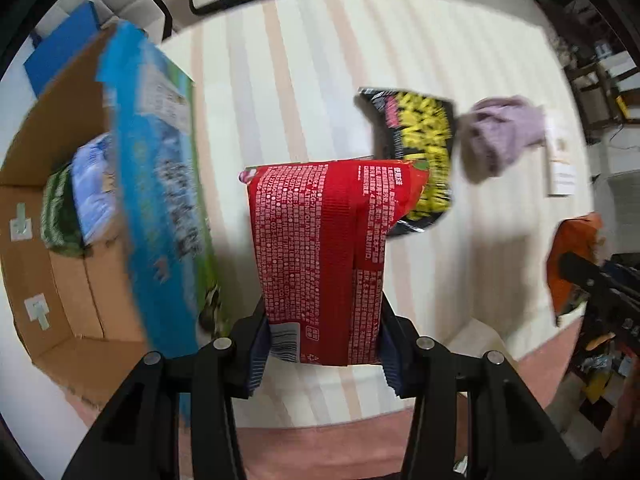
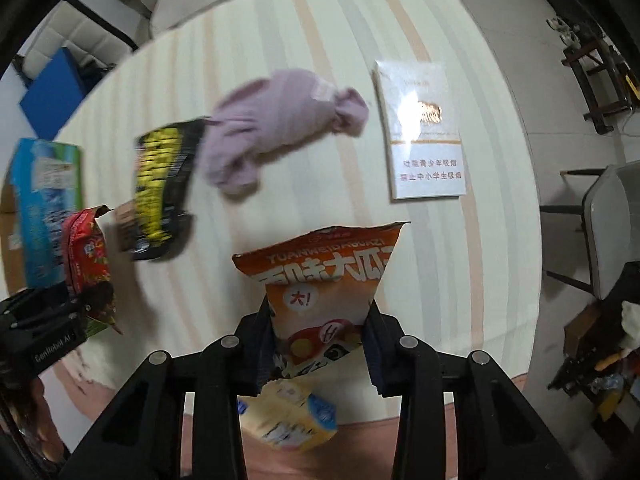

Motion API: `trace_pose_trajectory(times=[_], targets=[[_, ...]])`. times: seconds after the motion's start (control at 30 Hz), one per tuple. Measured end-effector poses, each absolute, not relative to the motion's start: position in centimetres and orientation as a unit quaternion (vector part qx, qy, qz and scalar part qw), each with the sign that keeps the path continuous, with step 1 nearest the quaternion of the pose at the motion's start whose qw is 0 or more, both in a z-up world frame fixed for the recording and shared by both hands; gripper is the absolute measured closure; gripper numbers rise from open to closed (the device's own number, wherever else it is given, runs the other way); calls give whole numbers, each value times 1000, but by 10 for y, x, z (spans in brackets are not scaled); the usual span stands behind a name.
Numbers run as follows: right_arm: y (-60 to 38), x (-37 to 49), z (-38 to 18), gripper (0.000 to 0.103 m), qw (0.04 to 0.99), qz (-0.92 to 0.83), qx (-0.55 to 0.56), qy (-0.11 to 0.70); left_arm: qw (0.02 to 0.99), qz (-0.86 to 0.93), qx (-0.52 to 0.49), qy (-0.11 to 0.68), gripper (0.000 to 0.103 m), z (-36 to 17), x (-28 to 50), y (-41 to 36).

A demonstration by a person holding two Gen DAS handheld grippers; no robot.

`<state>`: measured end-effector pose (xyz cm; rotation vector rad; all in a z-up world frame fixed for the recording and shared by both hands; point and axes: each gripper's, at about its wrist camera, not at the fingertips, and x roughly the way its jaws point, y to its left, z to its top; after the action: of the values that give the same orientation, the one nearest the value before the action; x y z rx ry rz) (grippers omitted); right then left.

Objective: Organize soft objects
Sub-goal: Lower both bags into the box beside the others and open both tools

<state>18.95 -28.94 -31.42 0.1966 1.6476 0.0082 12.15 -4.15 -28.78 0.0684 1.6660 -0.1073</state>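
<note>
My left gripper [image 1: 322,344] is shut on a red snack bag [image 1: 320,248] and holds it above the striped table, right of an open cardboard box [image 1: 68,264] with blue printed sides. The red bag also shows in the right wrist view [image 2: 86,256]. My right gripper [image 2: 318,344] is shut on an orange snack bag [image 2: 324,280], lifted above the table; it also shows at the right edge of the left wrist view [image 1: 572,256]. A black and yellow snack bag [image 1: 420,156] [image 2: 164,184] and a lilac cloth [image 1: 500,136] [image 2: 280,120] lie on the table.
A white flat carton [image 2: 424,128] lies at the table's far right. Inside the box lie a green packet [image 1: 58,212] and a pale blue packet [image 1: 94,188]. A small yellow pack [image 2: 288,416] lies below my right gripper. Chairs stand around the table [image 1: 300,60].
</note>
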Motion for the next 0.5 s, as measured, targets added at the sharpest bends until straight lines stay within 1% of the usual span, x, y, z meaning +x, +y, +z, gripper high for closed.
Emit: trace_pose_trajectory(times=[0.2, 0.3, 0.4, 0.5], targets=[[-251, 174, -258, 63, 703, 55, 88, 704, 713, -59, -3, 699, 59, -223, 87, -6], [-228, 178, -230, 63, 713, 89, 84, 690, 730, -55, -14, 681, 59, -189, 91, 20], [-178, 180, -197, 63, 722, 125, 78, 676, 748, -35, -19, 663, 59, -153, 114, 54], [-127, 189, -180, 63, 728, 153, 67, 665, 759, -7, -21, 651, 59, -137, 125, 96]])
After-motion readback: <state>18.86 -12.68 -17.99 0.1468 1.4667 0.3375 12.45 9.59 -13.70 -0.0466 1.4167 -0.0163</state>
